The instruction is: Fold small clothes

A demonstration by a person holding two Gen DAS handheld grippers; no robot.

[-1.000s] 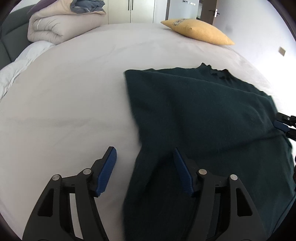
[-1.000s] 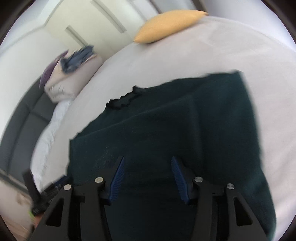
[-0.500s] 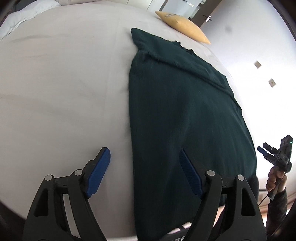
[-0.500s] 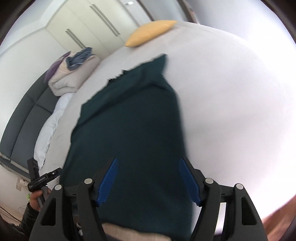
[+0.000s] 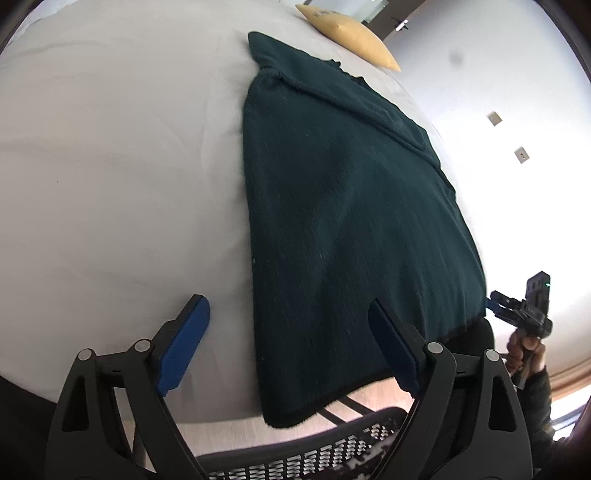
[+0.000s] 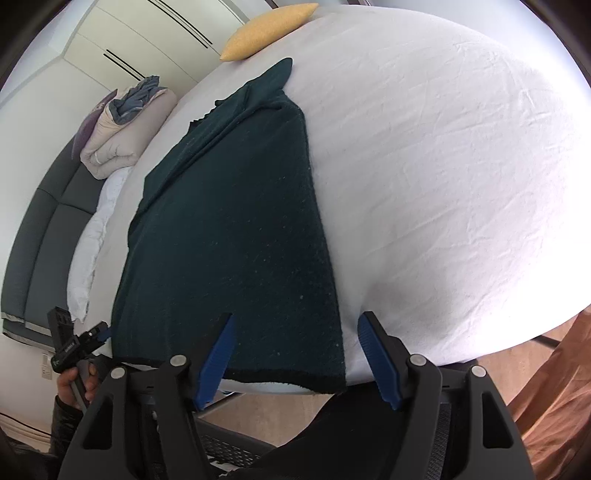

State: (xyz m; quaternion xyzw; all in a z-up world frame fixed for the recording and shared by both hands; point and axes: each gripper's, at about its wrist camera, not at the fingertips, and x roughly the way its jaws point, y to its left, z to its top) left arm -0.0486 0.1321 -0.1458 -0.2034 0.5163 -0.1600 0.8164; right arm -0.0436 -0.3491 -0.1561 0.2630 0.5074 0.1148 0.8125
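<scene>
A dark green knitted sweater (image 5: 351, 206) lies flat on the white bed, sleeves folded in, hem hanging slightly over the near edge; it also shows in the right wrist view (image 6: 236, 229). My left gripper (image 5: 291, 347) is open and empty, held above the sweater's near left corner. My right gripper (image 6: 297, 358) is open and empty, held above the sweater's near right corner. The right gripper also shows in the left wrist view (image 5: 517, 310), and the left gripper in the right wrist view (image 6: 79, 341), each beside the hem.
A yellow pillow (image 5: 351, 33) lies at the bed's far end, beyond the collar. A folded beige duvet with clothes on top (image 6: 125, 129) sits at the far left by a grey headboard (image 6: 40, 236). A mesh chair back (image 5: 314, 454) is below the bed edge.
Both grippers have pulled back from over the sweater to the near bed edge. The sweater lies still and both grippers stay open.
</scene>
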